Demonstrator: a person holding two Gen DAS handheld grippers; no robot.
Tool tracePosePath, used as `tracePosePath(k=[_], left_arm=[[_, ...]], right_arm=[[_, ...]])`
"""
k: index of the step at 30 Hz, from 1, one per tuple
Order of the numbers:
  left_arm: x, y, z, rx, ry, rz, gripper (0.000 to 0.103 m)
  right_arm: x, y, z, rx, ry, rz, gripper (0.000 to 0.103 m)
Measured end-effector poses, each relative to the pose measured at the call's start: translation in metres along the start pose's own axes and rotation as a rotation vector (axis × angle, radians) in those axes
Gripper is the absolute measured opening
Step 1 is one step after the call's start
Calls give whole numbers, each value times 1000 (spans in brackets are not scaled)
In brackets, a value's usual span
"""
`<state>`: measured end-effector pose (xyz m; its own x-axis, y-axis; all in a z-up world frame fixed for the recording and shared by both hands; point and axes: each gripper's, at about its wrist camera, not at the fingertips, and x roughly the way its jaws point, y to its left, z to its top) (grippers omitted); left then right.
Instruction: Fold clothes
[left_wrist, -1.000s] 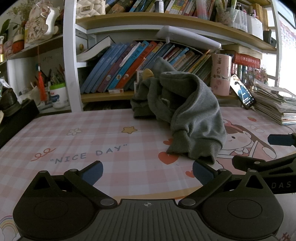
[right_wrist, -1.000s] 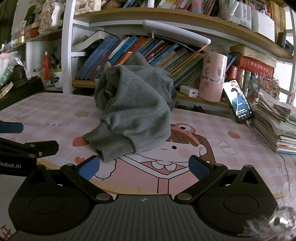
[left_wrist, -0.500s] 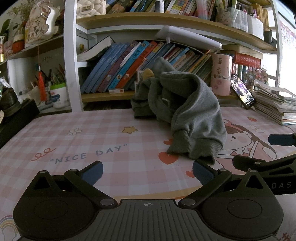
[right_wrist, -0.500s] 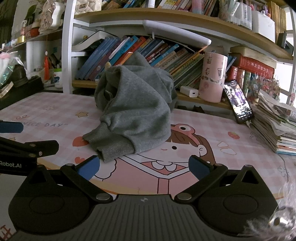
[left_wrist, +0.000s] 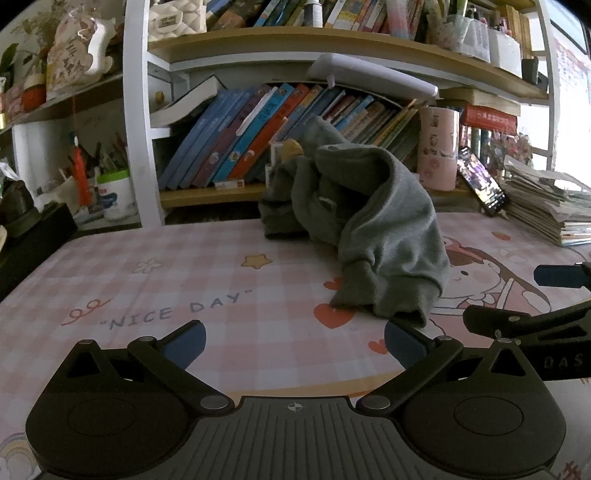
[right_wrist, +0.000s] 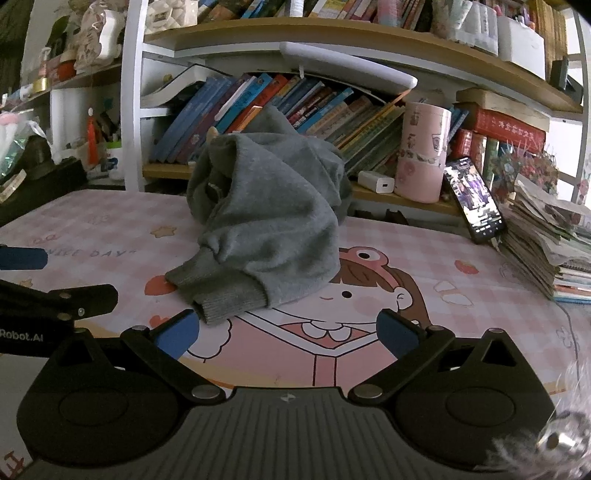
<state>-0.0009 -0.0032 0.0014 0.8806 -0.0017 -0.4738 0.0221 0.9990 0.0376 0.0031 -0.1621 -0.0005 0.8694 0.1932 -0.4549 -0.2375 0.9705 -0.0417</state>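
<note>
Grey fabric, a sweatshirt (left_wrist: 373, 225), is seen heaped in a crumpled mound on the table mat (left_wrist: 155, 280), toward the far middle of the pink checked surface. One ribbed cuff (right_wrist: 225, 295) is laid flat on the mat at the near edge of the heap, pointing toward the tongs. The back of the mound is propped close to the bookshelf (left_wrist: 258, 144), where a row of leaning books is stacked.

Both pairs of tongs are held low over the near edge of the mat, and nothing is gripped by either. The left gripper (left_wrist: 293, 341) is spread wide, its blue-padded fingertips (left_wrist: 186, 341) well apart, and the sweatshirt is not touched by it; the cuff is seen just beyond its right fingertip. The right gripper (right_wrist: 286, 332) is likewise spread wide, with its left fingertip (right_wrist: 177, 334) placed just beside the ribbed cuff; whether contact is made cannot be told. Each gripper is caught at the edge of the other's view, so the two are held side by side.

The words "NICE DAY" (left_wrist: 177, 310) are printed on the mat in front of the left gripper, and a cartoon girl (right_wrist: 347, 291) is printed under the right side of the heap. A pink cup (right_wrist: 423, 155) is stood on the low shelf to the right, a phone (right_wrist: 474, 199) is leaned beside it with its screen lit, and a pile of papers (right_wrist: 546, 240) is stacked at the right edge of the table.
</note>
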Motion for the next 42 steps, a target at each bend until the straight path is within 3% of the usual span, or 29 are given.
tracePosePath(k=[18, 26, 30, 42], left_arm=[[-5, -4, 1, 19, -45, -76, 103], [-2, 7, 3, -59, -49, -87, 103], [-4, 10, 3, -92, -84, -45, 103], [-3, 9, 4, -96, -106, -22, 103]], right_arm=[[3, -7, -1, 50, 20, -10, 103], [14, -16, 11, 98, 16, 120, 103], [26, -23, 21, 103, 20, 171, 103], [56, -47, 41, 114, 35, 297, 103]])
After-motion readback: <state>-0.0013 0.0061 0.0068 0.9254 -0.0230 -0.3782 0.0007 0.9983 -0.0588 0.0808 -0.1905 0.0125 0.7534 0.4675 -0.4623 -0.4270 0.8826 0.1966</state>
